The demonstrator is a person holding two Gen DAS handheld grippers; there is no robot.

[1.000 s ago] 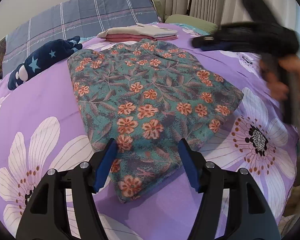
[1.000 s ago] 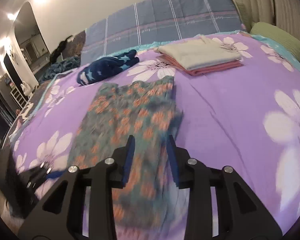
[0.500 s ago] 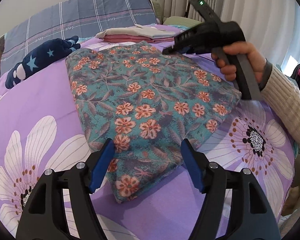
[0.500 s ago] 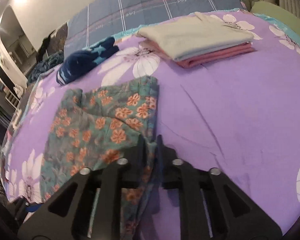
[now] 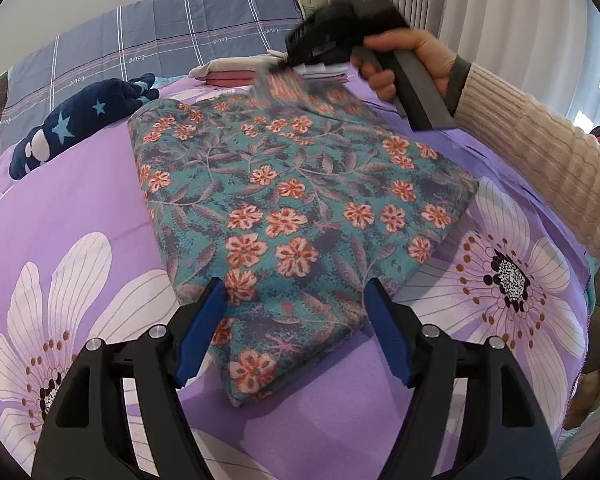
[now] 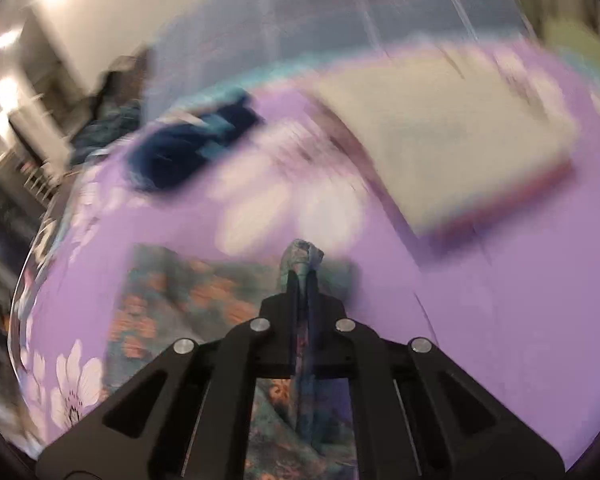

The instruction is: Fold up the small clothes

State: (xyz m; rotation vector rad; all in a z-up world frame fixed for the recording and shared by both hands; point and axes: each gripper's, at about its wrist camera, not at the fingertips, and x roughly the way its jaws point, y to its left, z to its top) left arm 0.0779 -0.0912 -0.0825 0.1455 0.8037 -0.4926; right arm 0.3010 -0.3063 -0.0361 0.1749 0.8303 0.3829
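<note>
Jaws: right gripper (image 6: 303, 276) clamped on floral cloth (image 5: 292, 216); left gripper (image 5: 296, 336) opening, wide, empty.

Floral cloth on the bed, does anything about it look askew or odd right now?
Only its far corner: the right hand-held gripper is shut on the floral cloth there, bunching it off the bed. The rest lies flat and folded. The left hand-held gripper is opening, touching nothing.

purple flowered bed (image 5: 80, 200), floral garment (image 5: 292, 208), navy star plush (image 5: 80, 120), seemingly folded stack (image 5: 228, 74)
</note>
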